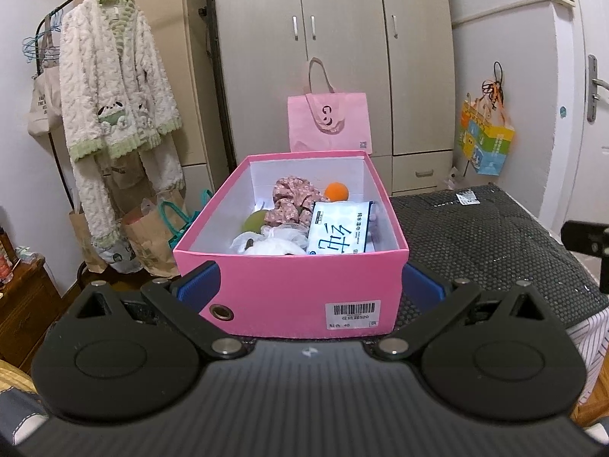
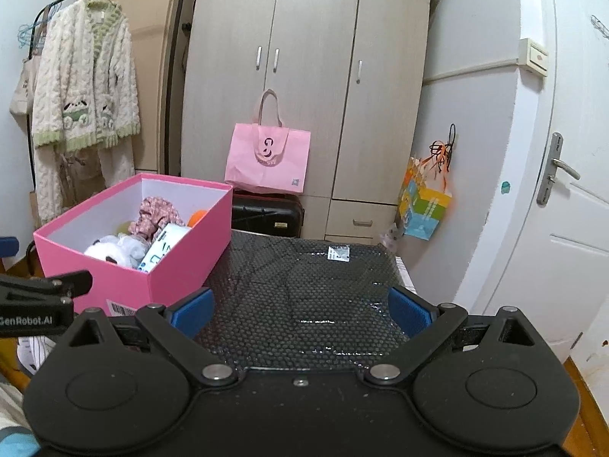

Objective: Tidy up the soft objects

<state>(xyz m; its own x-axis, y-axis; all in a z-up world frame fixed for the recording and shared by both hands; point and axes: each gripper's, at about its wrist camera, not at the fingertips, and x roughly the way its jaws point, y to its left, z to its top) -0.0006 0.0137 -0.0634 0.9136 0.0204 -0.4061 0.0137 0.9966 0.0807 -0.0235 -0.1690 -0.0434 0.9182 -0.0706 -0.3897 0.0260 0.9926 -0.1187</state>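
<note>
The black padded surface [image 2: 304, 285] lay bare beside the pink box [image 1: 289, 289], which stood on its left edge holding the soft things. Sorting looked finished; next, perhaps closing or shifting it. Both the left hand-held gripper [image 1: 310, 285] and the right hand-held gripper [image 2: 300, 310] gaped wide, empty. The box label [image 1: 352, 314] read "520" and "40".

My left hand-held gripper [image 1: 310, 285] is held level, pointing forward, jaws spread wide. Its blue pads [image 1: 200, 285] stand one on each side, apart from each other. My right hand-held gripper [image 2: 300, 310] is also level and pointing forward, jaws wide apart, nothing between the blue pads [image 2: 192, 310]. The left one's black body shows at the left edge of the right wrist view, so the two are side by side.
</note>
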